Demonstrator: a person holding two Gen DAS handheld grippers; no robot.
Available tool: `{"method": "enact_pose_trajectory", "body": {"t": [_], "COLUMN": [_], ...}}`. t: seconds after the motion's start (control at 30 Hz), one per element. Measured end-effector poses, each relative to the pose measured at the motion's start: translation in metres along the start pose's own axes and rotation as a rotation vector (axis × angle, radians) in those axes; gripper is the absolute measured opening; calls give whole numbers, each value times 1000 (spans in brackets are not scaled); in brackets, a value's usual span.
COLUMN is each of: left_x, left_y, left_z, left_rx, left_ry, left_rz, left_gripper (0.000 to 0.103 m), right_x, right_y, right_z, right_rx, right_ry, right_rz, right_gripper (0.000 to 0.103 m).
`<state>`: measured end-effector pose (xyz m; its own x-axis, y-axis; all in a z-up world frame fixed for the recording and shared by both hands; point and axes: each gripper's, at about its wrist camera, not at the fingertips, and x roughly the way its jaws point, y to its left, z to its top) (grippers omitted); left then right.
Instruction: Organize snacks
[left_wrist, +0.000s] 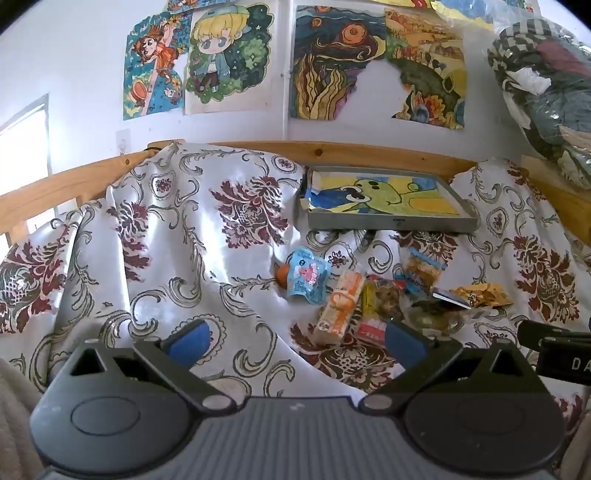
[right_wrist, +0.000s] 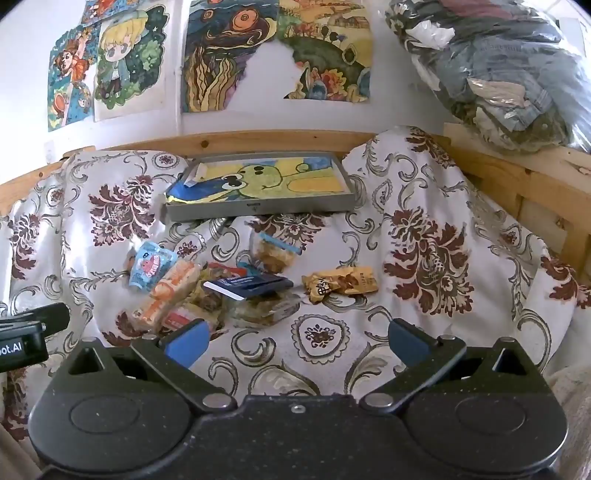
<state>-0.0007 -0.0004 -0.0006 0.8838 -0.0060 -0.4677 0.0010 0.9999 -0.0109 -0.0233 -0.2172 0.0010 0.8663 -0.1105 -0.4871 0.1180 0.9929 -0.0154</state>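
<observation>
Snacks (right_wrist: 221, 284) lay in a messy heap on the flowery cloth (right_wrist: 424, 258), not yet sorted. Behind the heap sat a grey tray (right_wrist: 258, 210) with a drawing of a green creature inside it. It looked like the place where the snacks were meant to go, since it was flat and close by.

A blue pouch (left_wrist: 308, 277) with an orange cap lay at the left edge of the heap. An orange packet (left_wrist: 338, 308) lay just beside it. A dark blue packet (right_wrist: 251, 286) rested on top of some clear bags. A yellow crinkly packet (right_wrist: 340, 284) lay a little apart on the right.

The left gripper (left_wrist: 295, 338) was spread wide and held nothing. The heap sat just ahead of it and to its right, near its right finger. The right gripper (right_wrist: 295, 338) was spread wide too, with nothing in it. The heap lay ahead of it and to its left, near its left finger. The yellow packet was straight in front of it, so it seemed the easiest one to pick first.
</observation>
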Motion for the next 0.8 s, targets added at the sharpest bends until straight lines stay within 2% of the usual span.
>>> {"method": "enact_pose_trajectory", "body": {"t": [0.8], "left_x": [1], "left_y": [0], "left_z": [0], "left_rx": [2], "left_ry": [5], "left_rz": [0], "left_gripper": [103], "right_x": [3], "right_y": [-1], "right_z": [-3], "right_rx": [1], "right_ry": [9], "right_rz": [10], "right_gripper": [102]}}
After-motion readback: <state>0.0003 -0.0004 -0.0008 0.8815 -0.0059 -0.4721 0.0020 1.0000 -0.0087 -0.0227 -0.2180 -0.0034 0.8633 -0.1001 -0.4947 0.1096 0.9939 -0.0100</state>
